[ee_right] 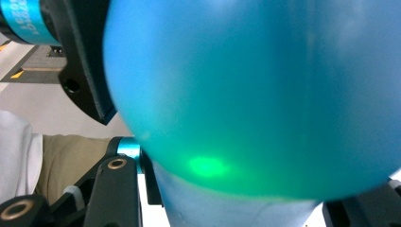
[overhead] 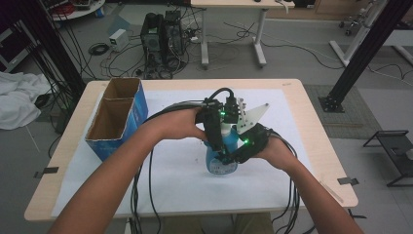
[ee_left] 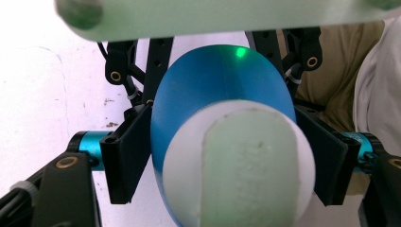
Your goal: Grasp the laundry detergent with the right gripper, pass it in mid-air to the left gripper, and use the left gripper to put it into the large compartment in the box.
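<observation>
A blue spray bottle [overhead: 220, 165] with a white top stands upright on the white sheet in the middle of the table. My left gripper [overhead: 215, 139] comes down from above and is shut on the bottle's upper part. In the left gripper view its pads [ee_left: 126, 156] press both sides of the blue bottle [ee_left: 222, 90] just under the white and pale green head [ee_left: 246, 170]. My right gripper [overhead: 233, 157] comes in from the right and is shut on the bottle's body [ee_right: 260, 94]. Its jaws flank the lower body in the right gripper view.
A blue cardboard box [overhead: 117, 122], open on top with two compartments, stands at the table's left side. A white sheet [overhead: 180, 190] covers most of the wooden table [overhead: 319, 161]. Black cables [overhead: 146, 195] trail toward the near edge. Computer towers [overhead: 163, 41] stand on the floor beyond.
</observation>
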{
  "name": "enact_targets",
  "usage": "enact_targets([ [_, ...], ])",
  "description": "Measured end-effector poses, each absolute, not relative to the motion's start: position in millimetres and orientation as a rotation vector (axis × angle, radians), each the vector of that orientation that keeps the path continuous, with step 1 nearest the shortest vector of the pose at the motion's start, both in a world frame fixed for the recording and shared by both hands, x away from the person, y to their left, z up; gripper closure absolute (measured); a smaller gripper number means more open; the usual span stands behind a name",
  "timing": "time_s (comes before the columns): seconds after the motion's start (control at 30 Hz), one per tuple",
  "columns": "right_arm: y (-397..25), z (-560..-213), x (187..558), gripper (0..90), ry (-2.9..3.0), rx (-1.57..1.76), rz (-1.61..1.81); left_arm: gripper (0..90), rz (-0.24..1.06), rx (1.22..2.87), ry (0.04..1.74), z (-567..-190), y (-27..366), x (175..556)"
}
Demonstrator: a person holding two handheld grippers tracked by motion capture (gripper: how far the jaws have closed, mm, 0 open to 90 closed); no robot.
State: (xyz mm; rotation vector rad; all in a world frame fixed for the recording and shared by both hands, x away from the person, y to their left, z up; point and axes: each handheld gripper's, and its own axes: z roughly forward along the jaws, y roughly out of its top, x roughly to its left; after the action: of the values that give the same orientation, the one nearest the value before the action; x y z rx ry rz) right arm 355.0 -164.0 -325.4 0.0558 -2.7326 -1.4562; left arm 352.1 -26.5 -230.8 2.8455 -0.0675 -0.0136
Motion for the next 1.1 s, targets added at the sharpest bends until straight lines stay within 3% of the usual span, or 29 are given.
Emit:
enact_targets([
  [0.17, -164.6, -325.1, 354.9, 44.3, -2.735, 0.059, -1.452, 25.7, 0.004, 2.844, -0.059, -230.9, -26.7, 351.6],
  [0.2, -164.7, -325.1, 354.8, 44.3, -2.735, 0.058, -1.455, 31.0, -0.018, 2.844, -0.076, -230.8, -26.7, 351.6],
  [0.47, -164.2, -325.2, 354.8, 44.4, -2.735, 0.062, -1.457, 31.7, 0.004, 2.835, -0.059, -231.0, -27.5, 350.8],
  [0.5, -164.0, -325.2, 355.0, 44.3, -2.739, 0.067, -1.457, 36.4, -0.001, 2.844, -0.081, -230.2, -27.3, 351.5],
  [1.1, -164.1, -324.1, 354.5, 44.1, -2.75, 0.086, -1.458, 37.6, 0.026, 2.838, -0.072, -228.5, -26.9, 348.5],
])
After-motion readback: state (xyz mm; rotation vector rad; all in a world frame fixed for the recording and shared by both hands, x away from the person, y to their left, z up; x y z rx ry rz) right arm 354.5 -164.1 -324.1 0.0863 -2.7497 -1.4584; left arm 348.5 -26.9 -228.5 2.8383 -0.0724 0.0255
